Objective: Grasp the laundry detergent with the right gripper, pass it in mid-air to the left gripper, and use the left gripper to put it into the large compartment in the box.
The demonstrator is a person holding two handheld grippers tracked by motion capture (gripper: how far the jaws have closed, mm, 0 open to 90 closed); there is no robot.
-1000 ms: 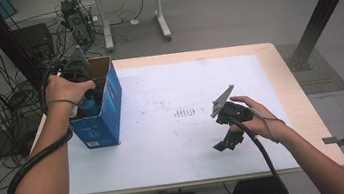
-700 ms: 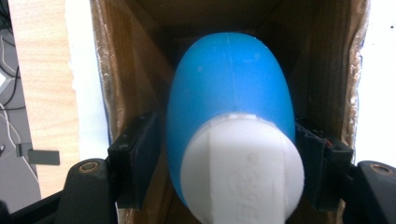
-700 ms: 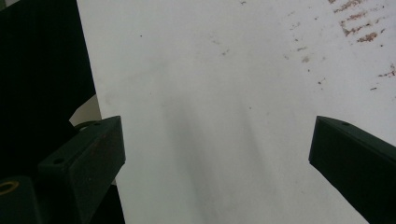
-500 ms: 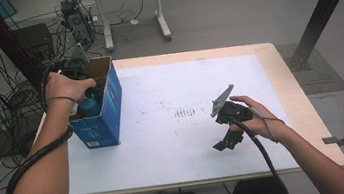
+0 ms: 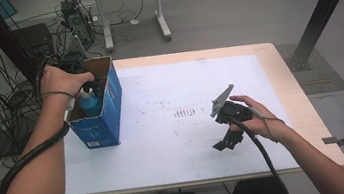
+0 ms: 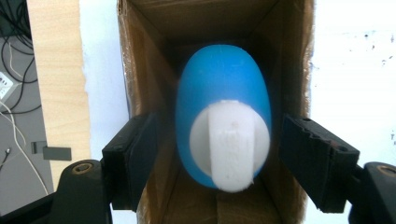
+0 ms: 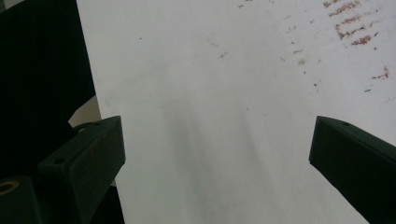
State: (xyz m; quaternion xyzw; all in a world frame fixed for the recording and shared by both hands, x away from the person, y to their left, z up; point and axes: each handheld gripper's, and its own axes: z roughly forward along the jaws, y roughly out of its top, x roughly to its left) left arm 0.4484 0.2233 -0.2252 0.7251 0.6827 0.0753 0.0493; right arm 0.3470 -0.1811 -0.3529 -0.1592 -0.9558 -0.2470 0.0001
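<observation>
A blue bottle (image 6: 223, 88) with a white cap (image 6: 229, 144) stands upright inside an open blue cardboard box (image 5: 107, 120) at the table's left edge. My left gripper (image 6: 219, 163) points down into the box from just above. Its jaws have just been opening and now stand clear on either side of the cap, not touching it. In the high view the person's left hand covers the left gripper (image 5: 85, 88) above the bottle (image 5: 91, 105). My right gripper (image 5: 228, 137) rests low over the table's right half, and its jaws are wide apart with nothing between them (image 7: 219, 154).
The white table top (image 5: 176, 142) carries faint brown marks (image 5: 184, 111) near its middle. Cables and equipment (image 5: 69, 24) crowd the floor at the left and behind the box. A black post (image 5: 320, 12) stands past the right far corner.
The left hand has lifted slightly above the box. The right hand and its gripper have stayed put.
</observation>
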